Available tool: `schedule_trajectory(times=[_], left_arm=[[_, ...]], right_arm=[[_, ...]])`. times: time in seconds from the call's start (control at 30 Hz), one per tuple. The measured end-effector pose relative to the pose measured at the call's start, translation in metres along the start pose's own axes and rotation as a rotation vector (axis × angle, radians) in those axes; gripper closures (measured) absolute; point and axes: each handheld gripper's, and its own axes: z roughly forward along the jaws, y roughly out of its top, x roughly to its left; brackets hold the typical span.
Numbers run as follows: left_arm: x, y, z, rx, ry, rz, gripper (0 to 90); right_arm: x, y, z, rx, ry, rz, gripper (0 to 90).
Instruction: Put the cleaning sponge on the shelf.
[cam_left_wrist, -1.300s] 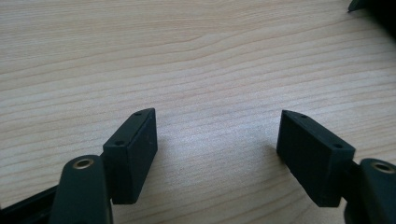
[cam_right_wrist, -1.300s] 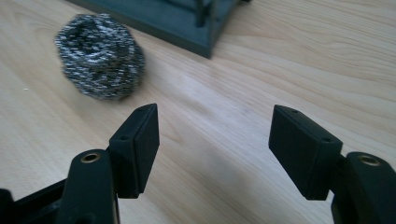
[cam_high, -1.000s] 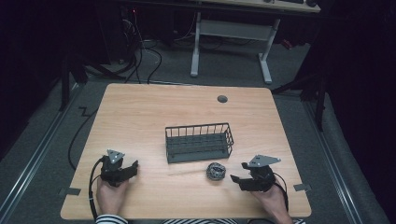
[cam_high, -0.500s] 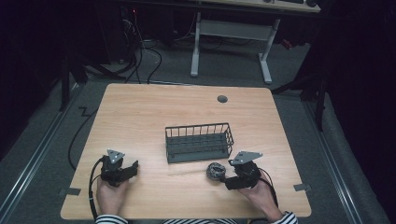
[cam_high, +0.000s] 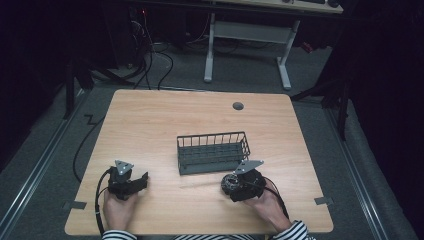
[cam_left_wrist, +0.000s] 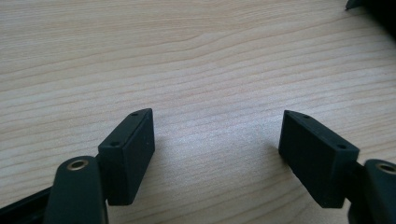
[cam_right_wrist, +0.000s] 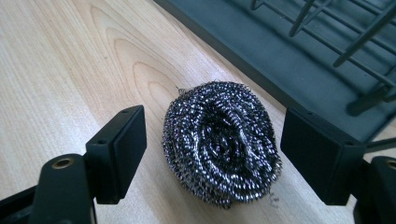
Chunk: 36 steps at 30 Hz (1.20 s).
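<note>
Between the right gripper's (cam_right_wrist: 212, 156) spread fingers, round steel scourer (cam_right_wrist: 220, 140), flat on table (cam_right_wrist: 56, 70).

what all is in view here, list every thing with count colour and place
steel wool scourer: one, dark silver-grey, on the table just in front of the basket, between the open jaws of the right gripper
wire basket: one, dark grey-green, near the middle of the table, nothing visible inside it
table: one, light wood, with a round dark grommet near its far edge
white-legged desk: one, on the floor beyond the table
cables: several, black, on the grey floor behind and left of the table
left gripper: one, black, near-left part of the table, jaws open over bare wood
right gripper: one, black, near-right, jaws open either side of the scourer
hands: two, at the near edge, striped sleeves
</note>
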Motion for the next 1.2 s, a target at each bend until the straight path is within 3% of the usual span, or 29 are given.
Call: schedule_trajectory(times=[0.3,0.57,0.93,1.2], left_arm=[[0.000,0.000,0.000,0.000,0.000,0.000,27.2],[0.000,0.000,0.000,0.000,-0.001,0.000,27.1],[0.000,0.000,0.000,0.000,-0.001,0.000,27.0],[0.000,0.000,0.000,0.000,-0.001,0.000,27.0]], right_arm=[[0.000,0.001,0.010,0.032,-0.001,-0.011,24.3],[0.002,-0.001,0.011,0.037,0.010,-0.024,32.5],[0.002,-0.003,0.001,-0.003,0.037,-0.027,35.9],[0.001,0.002,-0.023,-0.024,0.025,-0.028,36.1]])
